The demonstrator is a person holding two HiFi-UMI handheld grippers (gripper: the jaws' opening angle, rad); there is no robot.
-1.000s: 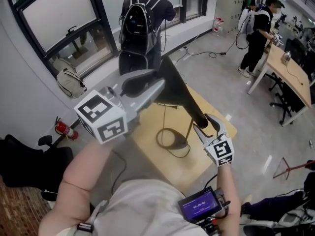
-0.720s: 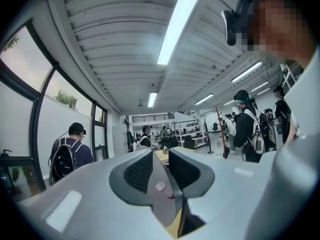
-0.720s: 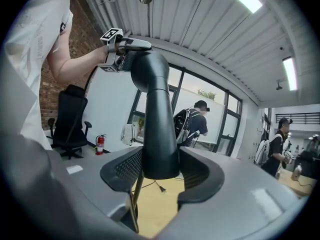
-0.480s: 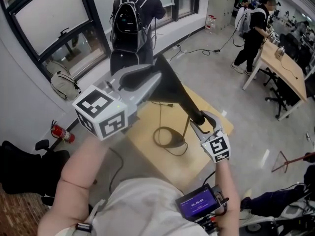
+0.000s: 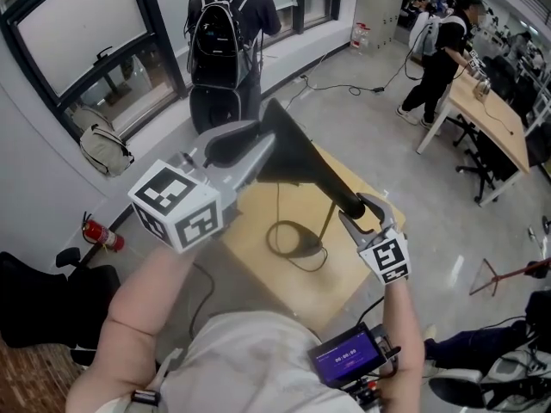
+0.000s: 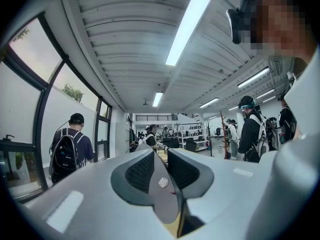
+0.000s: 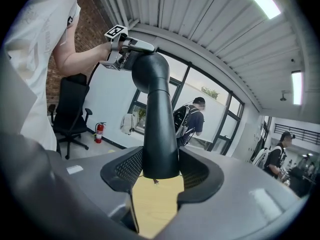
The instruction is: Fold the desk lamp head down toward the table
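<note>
Left hand-held gripper [image 5: 263, 147] pinches the thin wide end of the black tapered desk lamp head [image 5: 303, 160], with pads on it and jaws just starting to open. Right hand-held gripper [image 5: 368, 215] is clamped round the head's narrow round end. The head's long axis slopes from the left grip, high, down to the right grip, above the pale wooden tabletop [image 5: 337, 286], so the left, on the free end, looks best placed to push down.
</note>
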